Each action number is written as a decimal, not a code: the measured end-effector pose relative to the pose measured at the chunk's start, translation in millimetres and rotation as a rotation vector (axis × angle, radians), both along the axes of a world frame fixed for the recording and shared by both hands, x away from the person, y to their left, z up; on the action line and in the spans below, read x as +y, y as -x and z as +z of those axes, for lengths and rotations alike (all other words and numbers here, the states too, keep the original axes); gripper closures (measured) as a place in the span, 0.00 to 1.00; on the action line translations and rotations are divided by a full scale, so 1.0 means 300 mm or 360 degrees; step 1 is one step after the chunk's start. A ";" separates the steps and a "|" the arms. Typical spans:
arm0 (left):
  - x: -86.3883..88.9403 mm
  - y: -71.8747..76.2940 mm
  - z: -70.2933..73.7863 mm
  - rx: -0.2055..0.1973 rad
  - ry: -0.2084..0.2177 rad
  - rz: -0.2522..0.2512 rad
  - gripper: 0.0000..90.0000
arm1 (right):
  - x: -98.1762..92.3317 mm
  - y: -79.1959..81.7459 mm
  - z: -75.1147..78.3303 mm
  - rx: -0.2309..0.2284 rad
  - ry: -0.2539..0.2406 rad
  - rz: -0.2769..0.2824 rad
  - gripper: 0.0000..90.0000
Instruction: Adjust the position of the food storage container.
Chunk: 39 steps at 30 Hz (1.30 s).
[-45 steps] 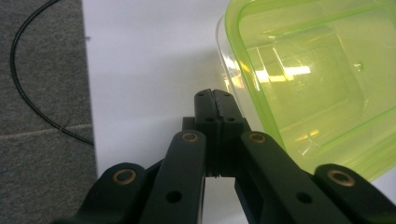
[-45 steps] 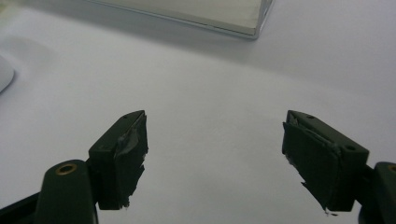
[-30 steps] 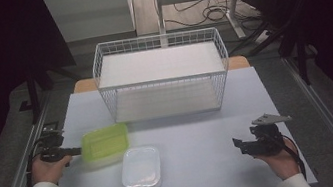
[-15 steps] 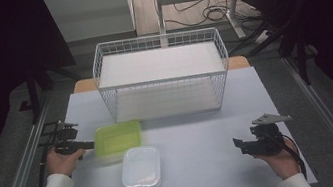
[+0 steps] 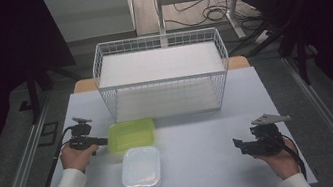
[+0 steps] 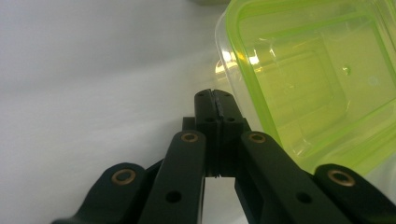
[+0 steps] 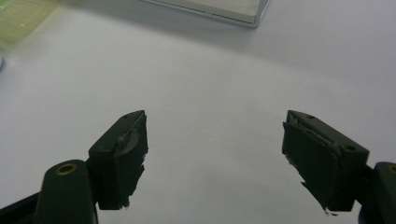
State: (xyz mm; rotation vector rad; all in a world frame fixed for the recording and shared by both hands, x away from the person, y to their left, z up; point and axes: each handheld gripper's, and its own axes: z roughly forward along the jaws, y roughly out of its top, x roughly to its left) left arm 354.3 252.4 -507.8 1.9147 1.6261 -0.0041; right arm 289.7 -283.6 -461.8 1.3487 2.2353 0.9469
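The left gripper [image 5: 98,141] sits near the worktop's left edge with its jaws clenched flat together; in the left gripper view their tips lie at the rim of the translucent lime-green plastic container [image 6: 317,79], and I cannot tell whether a sliver of that rim is pinched between them or whether the closed tips only push against it. The green container [image 5: 131,135] lies on the grey-white worktop [image 5: 201,133], left of its middle, just in front of the white wire basket [image 5: 162,76] that stands along the far edge. A clear rectangular plastic container [image 5: 140,168] rests just nearer the front edge, its far rim touching or almost touching the green one. The right gripper [image 7: 215,158] waits near the front right corner, jaws spread wide and empty above bare worktop.

The risks, as I judge them: a thin, slick rim offers little purchase, so the green container could slip off the closed tips and swing round instead of travelling straight. Driven askew, it may ride over the clear container or jam against the basket's front wires. If lifted by one edge, it would likely tilt and drop.
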 end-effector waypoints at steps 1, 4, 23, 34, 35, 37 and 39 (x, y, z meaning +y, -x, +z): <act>-0.009 -0.003 0.000 0.0002 0.0001 -0.0018 1.00 | 0.001 0.000 -0.001 0.0001 0.0002 0.0000 0.25; -0.040 -0.013 -0.001 0.0006 0.0029 -0.0041 1.00 | 0.003 0.000 -0.004 0.0007 0.0014 0.0001 0.25; -0.156 -0.042 -0.024 0.0030 0.0195 -0.0121 1.00 | 0.007 -0.004 -0.014 0.0011 0.0054 0.0004 0.24; -0.175 -0.042 -0.036 0.0030 0.0267 -0.0160 1.00 | 0.011 -0.007 -0.018 0.0001 0.0085 0.0004 0.23; -0.175 -0.041 -0.035 0.0029 0.0266 -0.0159 1.00 | 0.010 -0.007 -0.018 -0.0002 0.0089 0.0000 0.23; -0.176 -0.039 -0.034 0.0018 0.0268 -0.0143 1.00 | 0.011 -0.006 -0.017 -0.0006 0.0089 -0.0008 0.22; -0.168 -0.033 -0.022 -0.0015 0.0252 -0.0132 1.00 | 0.012 -0.004 -0.017 -0.0016 0.0096 -0.0020 0.22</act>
